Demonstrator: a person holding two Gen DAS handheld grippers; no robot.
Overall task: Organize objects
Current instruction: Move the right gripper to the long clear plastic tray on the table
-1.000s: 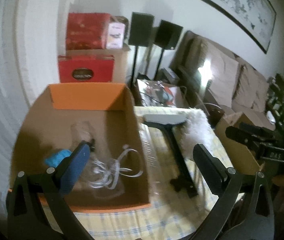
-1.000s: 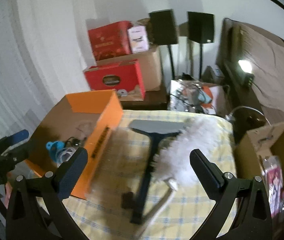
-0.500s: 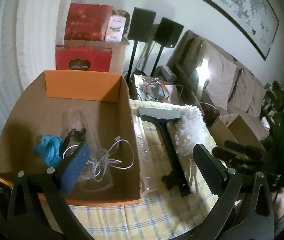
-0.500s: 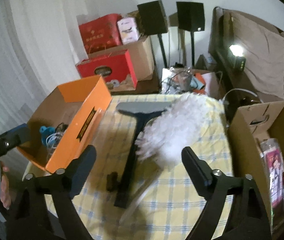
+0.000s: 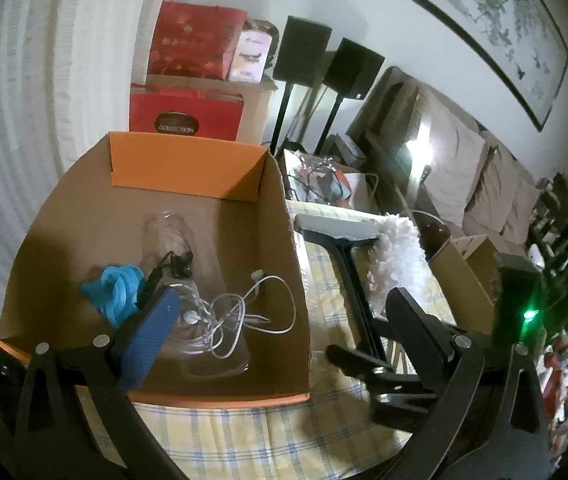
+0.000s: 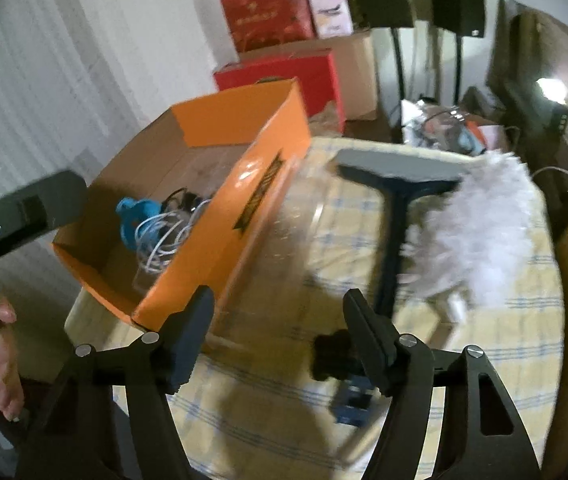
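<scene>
An orange cardboard box (image 5: pixel 187 168) (image 6: pixel 243 204) sits on the checked tablecloth, holding a blue cord (image 5: pixel 113 286), white cables (image 5: pixel 243 312) and a clear bottle (image 5: pixel 169 236). A clear plastic piece (image 6: pixel 296 216) lies against the box's right wall. A black squeegee (image 5: pixel 348 256) (image 6: pixel 396 208) and a white fluffy duster (image 5: pixel 398 254) (image 6: pixel 480 216) lie to the right of the box. My left gripper (image 5: pixel 284 320) is open over the box's near right corner. My right gripper (image 6: pixel 279 328) is open and empty, low over the table near the squeegee's handle end, and it also shows in the left wrist view (image 5: pixel 368 364).
Red gift boxes (image 5: pixel 187 108) and two black speakers on stands (image 5: pixel 304 56) stand behind the table. An open brown carton (image 5: pixel 464 276) sits at the table's right. A sofa with cushions (image 5: pixel 468 176) is farther right. A basket of cables (image 6: pixel 444 128) lies behind the table.
My right gripper has dropped lower and moved left toward the box and the squeegee's handle end, with its jaws narrower. My left gripper has shifted slightly closer over the box.
</scene>
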